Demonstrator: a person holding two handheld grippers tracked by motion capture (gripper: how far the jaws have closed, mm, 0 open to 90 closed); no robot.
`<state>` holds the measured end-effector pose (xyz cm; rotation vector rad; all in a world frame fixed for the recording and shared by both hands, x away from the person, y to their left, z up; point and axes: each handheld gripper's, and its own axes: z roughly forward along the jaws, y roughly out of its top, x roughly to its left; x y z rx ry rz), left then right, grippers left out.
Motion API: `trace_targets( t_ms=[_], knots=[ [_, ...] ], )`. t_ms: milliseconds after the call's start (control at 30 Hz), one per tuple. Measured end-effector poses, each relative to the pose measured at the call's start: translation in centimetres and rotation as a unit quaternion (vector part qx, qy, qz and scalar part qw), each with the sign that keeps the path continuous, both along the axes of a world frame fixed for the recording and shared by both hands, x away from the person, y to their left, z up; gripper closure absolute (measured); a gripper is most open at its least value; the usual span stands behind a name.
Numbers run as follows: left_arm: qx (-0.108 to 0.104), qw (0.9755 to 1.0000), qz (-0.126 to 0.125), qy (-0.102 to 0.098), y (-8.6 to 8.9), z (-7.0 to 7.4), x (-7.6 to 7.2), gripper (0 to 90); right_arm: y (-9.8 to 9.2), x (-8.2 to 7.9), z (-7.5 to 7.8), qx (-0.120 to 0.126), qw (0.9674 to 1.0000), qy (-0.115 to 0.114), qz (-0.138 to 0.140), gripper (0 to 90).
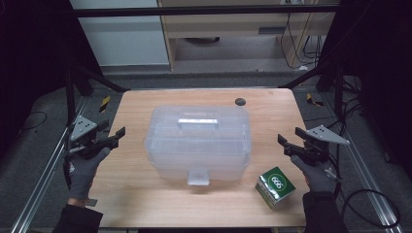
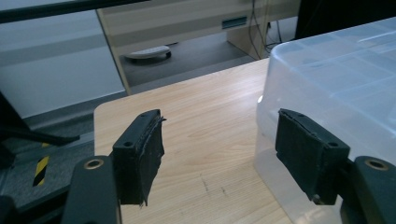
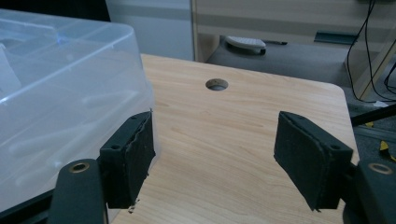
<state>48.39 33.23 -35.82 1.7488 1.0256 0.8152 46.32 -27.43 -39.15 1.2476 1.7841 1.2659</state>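
Observation:
A clear plastic storage box (image 1: 199,143) with a closed lid, a top handle and a front latch stands in the middle of the wooden table (image 1: 141,194). My left gripper (image 1: 118,136) hovers at the table's left edge, open and empty, apart from the box. In the left gripper view the jaws (image 2: 219,149) stand wide, with the box (image 2: 336,79) just beyond the right jaw. My right gripper (image 1: 289,136) hangs open and empty near the right edge. In the right gripper view (image 3: 215,154) the box (image 3: 60,84) lies behind the left jaw.
A small green carton (image 1: 276,186) marked with white digits sits at the front right, close to my right hand. A round cable hole (image 1: 240,101) is at the table's back. Metal frame rails run along both sides. Bare wood lies left and right of the box.

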Motion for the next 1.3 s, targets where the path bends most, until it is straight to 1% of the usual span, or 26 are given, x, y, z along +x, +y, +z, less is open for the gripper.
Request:
trace_targets(
  t_ms=[33, 67, 100, 133, 167, 200, 233, 267, 300, 333, 400, 433, 467, 533, 600, 667, 767, 800, 867, 933, 1033, 1100, 1200, 1233, 1267, 1300],
  knots=[
    [0.003, 1.0000, -0.005, -0.001, -0.1, 0.2, 0.0, 30.8, 0.1, 0.1, -0.2, -0.006, 1.0000, 0.001, 0.004, 28.9],
    [0.008, 0.9999, -0.010, -0.001, -0.2, 0.4, 0.1, 30.8, 0.1, 0.1, -0.2, -0.006, 1.0000, 0.001, 0.004, 28.9],
    [0.014, 0.9997, -0.021, -0.001, -0.4, 1.0, 0.2, 30.4, 0.4, 0.2, -0.4, -0.018, 0.9998, 0.006, 0.006, 28.9],
    [0.014, 0.9997, -0.021, -0.001, -0.4, 1.0, 0.2, 30.4, 0.4, 0.2, -0.4, -0.021, 0.9997, 0.007, 0.007, 28.8],
    [0.022, 0.9992, -0.032, 0.000, -0.7, 1.5, 0.3, 30.3, 0.5, 0.2, -0.5, -0.024, 0.9996, 0.011, 0.007, 28.8],
    [0.022, 0.9992, -0.032, 0.000, -0.7, 1.5, 0.3, 30.3, 0.5, 0.2, -0.5, -0.024, 0.9996, 0.011, 0.007, 28.8],
    [0.035, 0.9986, -0.040, 0.000, -1.0, 2.0, 0.3, 30.3, 0.5, 0.3, -0.6, -0.030, 0.9994, 0.013, 0.007, 28.7],
    [0.035, 0.9986, -0.040, 0.000, -1.0, 2.0, 0.3, 30.3, 0.5, 0.3, -0.7, -0.033, 0.9993, 0.014, 0.006, 28.7],
    [0.041, 0.9980, -0.048, -0.001, -1.3, 2.5, 0.3, 30.3, 0.5, 0.3, -0.7, -0.034, 0.9993, 0.016, 0.006, 28.7],
    [0.041, 0.9980, -0.048, -0.001, -1.3, 2.5, 0.3, 30.3, 0.5, 0.3, -0.7, -0.034, 0.9993, 0.016, 0.006, 28.7],
    [0.048, 0.9970, -0.061, -0.002, -1.8, 3.1, 0.5, 30.4, 0.4, 0.2, -0.9, -0.037, 0.9992, 0.017, 0.005, 28.8],
    [0.048, 0.9970, -0.061, -0.002, -1.8, 3.1, 0.5, 30.3, 0.4, 0.2, -1.0, -0.040, 0.9990, 0.020, 0.004, 28.7],
    [0.056, 0.9962, -0.067, -0.002, -2.2, 3.4, 0.6, 30.3, 0.4, 0.3, -1.0, -0.043, 0.9988, 0.020, 0.004, 28.8],
    [0.058, 0.9958, -0.071, -0.001, -2.3, 3.6, 0.7, 29.9, 0.4, 0.3, -1.1, -0.046, 0.9987, 0.021, 0.003, 28.8],
    [0.057, 0.9949, -0.084, -0.002, -2.7, 3.8, 0.8, 29.5, 0.5, 0.3, -1.2, -0.047, 0.9986, 0.024, 0.004, 28.7],
    [0.063, 0.9937, -0.093, -0.003, -3.1, 4.0, 0.8, 29.1, 0.5, 0.4, -1.4, -0.048, 0.9985, 0.027, 0.006, 28.5],
    [0.072, 0.9915, -0.108, -0.001, -3.9, 4.3, 1.0, 28.9, 0.5, 0.4, -1.6, -0.051, 0.9982, 0.030, 0.005, 28.6],
    [0.078, 0.9904, -0.114, -0.003, -4.2, 4.5, 1.0, 28.9, 0.5, 0.4, -1.6, -0.055, 0.9980, 0.031, 0.005, 28.6],
    [0.082, 0.9890, -0.122, -0.005, -4.6, 4.8, 1.0, 29.0, 0.5, 0.5, -1.7, -0.059, 0.9977, 0.034, 0.003, 28.8],
    [0.091, 0.9870, -0.132, -0.006, -5.2, 5.1, 1.1, 29.0, 0.5, 0.5, -1.7, -0.061, 0.9975, 0.036, 0.001, 28.9],
    [0.106, 0.9843, -0.141, -0.004, -5.8, 5.6, 1.3, 28.9, 0.6, 0.5, -1.8, -0.063, 0.9973, 0.037, 0.002, 29.0],
    [0.114, 0.9827, -0.146, -0.003, -6.2, 5.9, 1.4, 28.8, 0.7, 0.6, -2.0, -0.072, 0.9965, 0.043, 0.003, 29.0],
    [0.122, 0.9804, -0.155, -0.003, -6.7, 6.3, 1.5, 28.8, 0.8, 0.7, -2.1, -0.075, 0.9961, 0.046, 0.002, 29.1],
    [0.122, 0.9801, -0.156, -0.003, -6.9, 6.4, 1.6, 28.9, 0.8, 0.7, -2.1, -0.077, 0.9959, 0.048, 0.004, 29.4],
    [0.125, 0.9794, -0.158, -0.002, -7.1, 6.5, 1.6, 28.9, 0.9, 0.7, -2.1, -0.075, 0.9959, 0.049, 0.005, 29.5],
    [0.142, 0.9743, -0.174, -0.012, -7.4, 6.8, 1.9, 28.9, 0.9, 0.7, -2.1, -0.077, 0.9959, 0.049, 0.005, 29.7]
  ],
)
